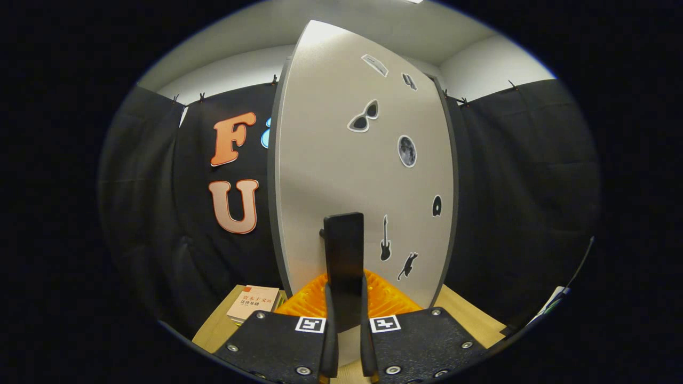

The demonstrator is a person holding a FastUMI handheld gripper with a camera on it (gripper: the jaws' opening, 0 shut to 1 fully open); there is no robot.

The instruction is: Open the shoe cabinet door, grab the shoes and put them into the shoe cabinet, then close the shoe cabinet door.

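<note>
Clamped between both fingers of the hand-held gripper (344,341), the dark handle (344,256) juts from the shoe cabinet door (341,170) just ahead.

Looks like a recording booth rigged up indoors — black cloth (512,176) clipped up as walls below plain white walls and ceiling (373,21), with a sticker-covered cabinet door (331,160) on a wooden table (213,325).

The tool (344,304) points forward, fingers (328,341) closed on a handle (344,250).
</note>
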